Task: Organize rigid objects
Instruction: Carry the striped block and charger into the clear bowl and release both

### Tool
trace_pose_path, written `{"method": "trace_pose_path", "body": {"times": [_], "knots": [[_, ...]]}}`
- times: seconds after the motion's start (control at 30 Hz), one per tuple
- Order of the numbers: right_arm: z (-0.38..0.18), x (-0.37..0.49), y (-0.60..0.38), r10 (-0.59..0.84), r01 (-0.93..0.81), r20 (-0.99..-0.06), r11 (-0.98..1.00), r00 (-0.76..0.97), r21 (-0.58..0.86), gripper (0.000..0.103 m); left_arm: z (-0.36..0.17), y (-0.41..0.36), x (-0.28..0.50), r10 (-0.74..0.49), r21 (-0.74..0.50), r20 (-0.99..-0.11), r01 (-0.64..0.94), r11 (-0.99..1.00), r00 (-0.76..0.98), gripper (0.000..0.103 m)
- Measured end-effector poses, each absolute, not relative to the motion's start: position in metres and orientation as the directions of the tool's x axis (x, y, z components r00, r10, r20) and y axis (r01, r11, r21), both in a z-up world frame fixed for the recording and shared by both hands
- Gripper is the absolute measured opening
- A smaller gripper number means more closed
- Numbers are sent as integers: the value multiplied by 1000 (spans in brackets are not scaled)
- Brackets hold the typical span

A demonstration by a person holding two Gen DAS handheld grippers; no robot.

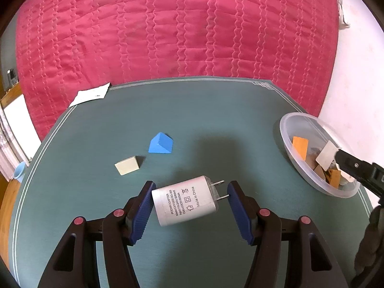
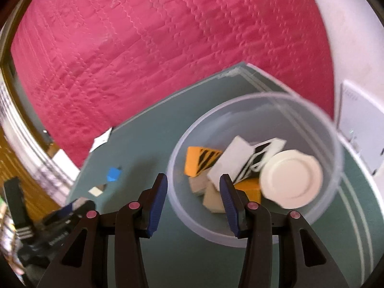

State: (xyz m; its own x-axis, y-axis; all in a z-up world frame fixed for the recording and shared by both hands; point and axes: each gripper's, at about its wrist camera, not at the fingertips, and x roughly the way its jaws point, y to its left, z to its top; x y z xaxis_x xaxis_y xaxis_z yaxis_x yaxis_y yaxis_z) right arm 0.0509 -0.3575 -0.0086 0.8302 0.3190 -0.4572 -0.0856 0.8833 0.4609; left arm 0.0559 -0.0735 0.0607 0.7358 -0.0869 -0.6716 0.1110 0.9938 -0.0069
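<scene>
The left gripper (image 1: pixel 190 192) grasps the white power adapter (image 1: pixel 184 200) end to end above the green tabletop (image 1: pixel 216 124). The right gripper (image 2: pixel 193 180), released and empty, straddles the clear bowl's (image 2: pixel 336 148) rim; blurry blocks, seemingly wooden, lie inside, at two o'clock from the adapter.

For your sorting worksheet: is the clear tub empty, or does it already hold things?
It holds things. The tub contains an orange striped block, white pieces and a round white lid, among others.
</scene>
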Motion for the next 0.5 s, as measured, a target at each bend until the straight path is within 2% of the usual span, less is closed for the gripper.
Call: {"method": "trace_pose_path", "body": {"times": [0.17, 0.37, 0.5], "knots": [[-22, 70, -362, 336, -70, -483, 870, 809, 488, 47, 63, -79, 55, -94, -2, -668, 125, 992, 738, 65], [-21, 68, -364, 242, -11, -490, 904, 838, 428, 47, 66, -89, 58, -119, -7, -669, 155, 988, 734, 65], [-12, 57, -371, 190, 14, -446, 910, 875, 415, 47, 70, -105, 61, -170, -20, -667, 211, 977, 725, 65]]}}
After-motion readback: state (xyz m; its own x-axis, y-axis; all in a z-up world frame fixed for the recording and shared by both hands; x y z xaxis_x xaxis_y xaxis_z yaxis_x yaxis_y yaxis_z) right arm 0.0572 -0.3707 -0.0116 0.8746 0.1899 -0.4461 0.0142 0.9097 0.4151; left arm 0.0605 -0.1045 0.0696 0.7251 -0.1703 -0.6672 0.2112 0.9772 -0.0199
